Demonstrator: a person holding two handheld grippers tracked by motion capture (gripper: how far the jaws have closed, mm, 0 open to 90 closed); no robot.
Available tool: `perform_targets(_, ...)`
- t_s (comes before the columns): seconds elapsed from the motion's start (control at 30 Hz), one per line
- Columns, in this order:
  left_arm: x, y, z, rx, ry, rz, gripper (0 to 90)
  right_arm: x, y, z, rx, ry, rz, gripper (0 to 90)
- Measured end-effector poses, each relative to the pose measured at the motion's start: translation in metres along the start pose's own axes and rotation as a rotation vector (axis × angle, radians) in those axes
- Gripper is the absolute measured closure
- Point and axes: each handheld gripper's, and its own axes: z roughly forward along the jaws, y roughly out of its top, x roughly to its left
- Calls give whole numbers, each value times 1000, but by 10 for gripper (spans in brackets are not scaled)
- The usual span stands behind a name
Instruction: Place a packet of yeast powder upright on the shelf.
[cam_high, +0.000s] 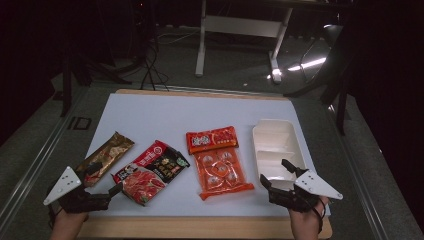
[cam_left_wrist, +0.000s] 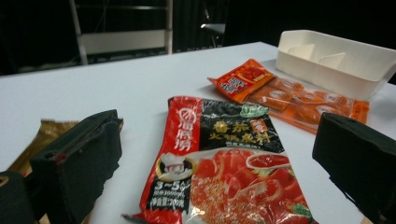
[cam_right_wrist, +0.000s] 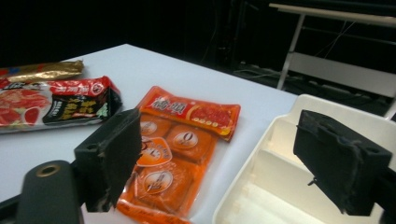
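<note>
On the white table top (cam_high: 165, 112) lie a gold-brown packet (cam_high: 106, 156), a red and black hotpot packet (cam_high: 150, 172) and an orange packet of round pieces (cam_high: 218, 160). At the right stands an empty white compartment tray (cam_high: 274, 129). My left gripper (cam_high: 106, 180) is open at the near left; the red packet (cam_left_wrist: 224, 158) lies just ahead between its jaws, and the gold packet (cam_left_wrist: 44, 135) is beside its left jaw. My right gripper (cam_high: 276, 172) is open at the tray's near end. Its jaws straddle the tray wall (cam_right_wrist: 280, 135) and the orange packet (cam_right_wrist: 187, 126).
The table's wooden front edge (cam_high: 200, 227) runs between the two hands. Beyond the far edge is dark floor with cables and a white desk frame (cam_high: 240, 25). The back half of the table top is bare.
</note>
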Motion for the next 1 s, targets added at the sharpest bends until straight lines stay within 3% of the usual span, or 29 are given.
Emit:
perform_targets(0.07,-2,0,0,2,0,17,19,1,0,0,7,-18,-20,144)
perform_targets(0.17,-6,1,2,61,-18,26,19,1,-1,-3,24,-45,-53,144)
perform_targets(0.23,-7,2,1,61,-37,17,19,0,-3,-4,36,-37,-43,144)
perform_targets(0.5,-12,6,-1,82,-45,14,18,6,-4,-8,55,-13,-77,149)
perform_targets(0.57,-15,7,-2,79,-14,25,18,7,-4,-8,56,10,-78,159)
perform_targets(0.6,-15,8,-2,79,-20,16,19,8,-3,-8,53,26,-72,161)
perform_targets(0.67,-13,10,-3,70,-66,-15,18,10,-3,-9,43,46,-69,161)
perform_targets(0.77,-12,14,-3,87,-68,9,19,14,2,-11,24,45,-102,145)
perform_targets(0.83,-8,18,-5,89,-68,5,18,17,3,-10,23,45,-116,133)
perform_targets(0.9,-3,23,-6,96,-73,-2,19,20,2,-8,46,58,-120,126)
perform_targets(1.0,6,33,-10,95,-47,23,26,21,1,-5,72,70,-114,126)
